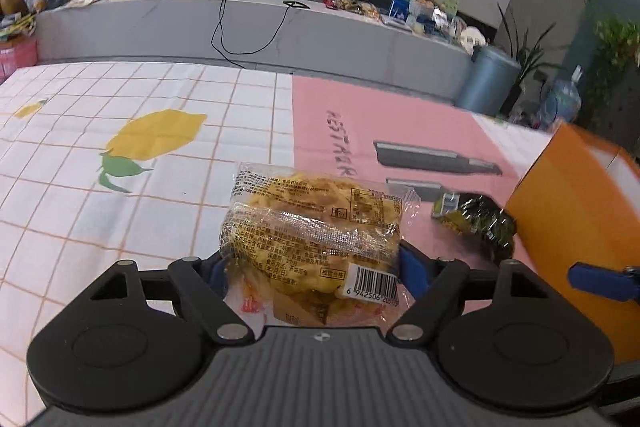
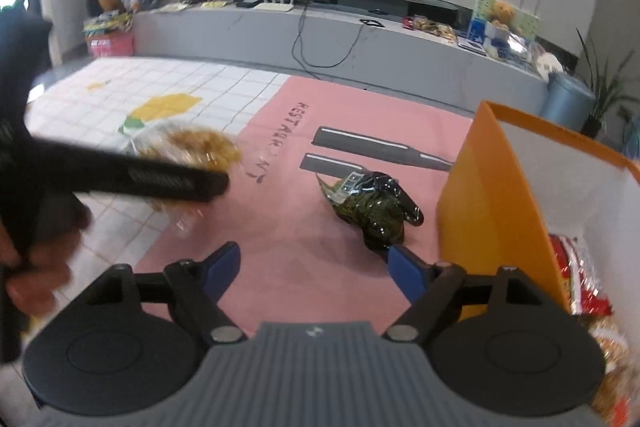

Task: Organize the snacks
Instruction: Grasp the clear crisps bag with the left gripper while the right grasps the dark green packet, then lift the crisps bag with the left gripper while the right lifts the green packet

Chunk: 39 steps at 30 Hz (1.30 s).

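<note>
Left claw (image 1: 312,263): clenched on clear-wrapped yellow snack packet (image 1: 316,227), blue fingers (image 1: 414,273) pinching both side edges near the barcode end. Packet held with most of its length projecting forward; appears lifted off the surface (image 1: 120,227), though contact underneath cannot be confirmed. Side grip likely chosen so the crinkly wrapper stays flat and drops cleanly into a container.

Right claw (image 2: 314,267): released, nothing between the fingers, poised low over the pink part of the cloth. Dark green wrapped snack (image 2: 370,213) lying on the surface just ahead, close to the right finger (image 2: 406,273) but not between the two. Judged: next pick target, approach not yet centred.

Orange box (image 2: 496,195): open top, white inside, standing at the right edge of the surface, just beside the green snack. Contents seen from right wrist view: red wrapped packet (image 2: 580,275) against the near wall, more packets below it, blurred, kind not readable. Box presumably the collecting point; two snacks outside it.

Risk noted: thin wrapper may slip from the pinch during transfer.
</note>
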### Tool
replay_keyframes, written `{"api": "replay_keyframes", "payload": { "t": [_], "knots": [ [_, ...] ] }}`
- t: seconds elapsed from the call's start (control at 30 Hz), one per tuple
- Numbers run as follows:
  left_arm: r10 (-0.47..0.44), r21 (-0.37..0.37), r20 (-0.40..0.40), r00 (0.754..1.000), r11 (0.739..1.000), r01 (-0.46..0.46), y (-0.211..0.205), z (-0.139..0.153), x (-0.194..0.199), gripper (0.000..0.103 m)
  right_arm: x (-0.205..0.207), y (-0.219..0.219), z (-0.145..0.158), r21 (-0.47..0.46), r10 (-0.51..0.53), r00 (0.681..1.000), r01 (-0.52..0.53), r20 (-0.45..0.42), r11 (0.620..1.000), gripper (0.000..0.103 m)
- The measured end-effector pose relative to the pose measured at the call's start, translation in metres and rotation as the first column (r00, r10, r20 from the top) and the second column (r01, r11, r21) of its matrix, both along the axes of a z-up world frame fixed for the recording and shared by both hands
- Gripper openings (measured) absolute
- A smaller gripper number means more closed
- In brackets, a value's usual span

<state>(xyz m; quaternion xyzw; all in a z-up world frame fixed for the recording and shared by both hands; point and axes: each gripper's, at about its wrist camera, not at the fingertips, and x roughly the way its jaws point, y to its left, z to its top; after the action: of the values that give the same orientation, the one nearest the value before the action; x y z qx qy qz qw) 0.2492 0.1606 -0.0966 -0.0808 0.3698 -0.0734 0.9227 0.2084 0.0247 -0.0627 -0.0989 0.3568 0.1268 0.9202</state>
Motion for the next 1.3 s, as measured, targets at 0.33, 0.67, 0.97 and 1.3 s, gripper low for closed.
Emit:
{"api": "replay_keyframes", "payload": {
  "t": [0.33, 0.67, 0.97, 1.3],
  "knots": [
    [0.012, -0.102, -0.044, 0.999, 0.995, -0.017, 0.029, 0.027, -0.011, 0.093, 0.016, 0.027, 0.017, -0.296, 0.337, 0.938, -0.345, -0.081, 0.891, 0.086],
    [-0.018, -0.148, -0.016, 1.000, 0.989, 0.015, 0.035, 0.044, -0.020, 0.093, 0.112, 0.032, -0.017, -0.375, 0.280, 0.916, -0.376, -0.287, 0.848, 0.080],
    [-0.023, -0.159, -0.058, 0.998, 0.987, 0.013, 0.043, 0.038, -0.013, 0.093, 0.153, 0.025, -0.031, -0.317, 0.157, 0.885, -0.315, -0.438, 0.895, 0.063],
    [0.010, -0.119, -0.072, 0.997, 0.993, -0.019, 0.048, 0.035, -0.011, 0.093, 0.127, 0.028, -0.030, -0.401, 0.163, 0.903, -0.331, -0.398, 0.854, 0.037]
  ]
}}
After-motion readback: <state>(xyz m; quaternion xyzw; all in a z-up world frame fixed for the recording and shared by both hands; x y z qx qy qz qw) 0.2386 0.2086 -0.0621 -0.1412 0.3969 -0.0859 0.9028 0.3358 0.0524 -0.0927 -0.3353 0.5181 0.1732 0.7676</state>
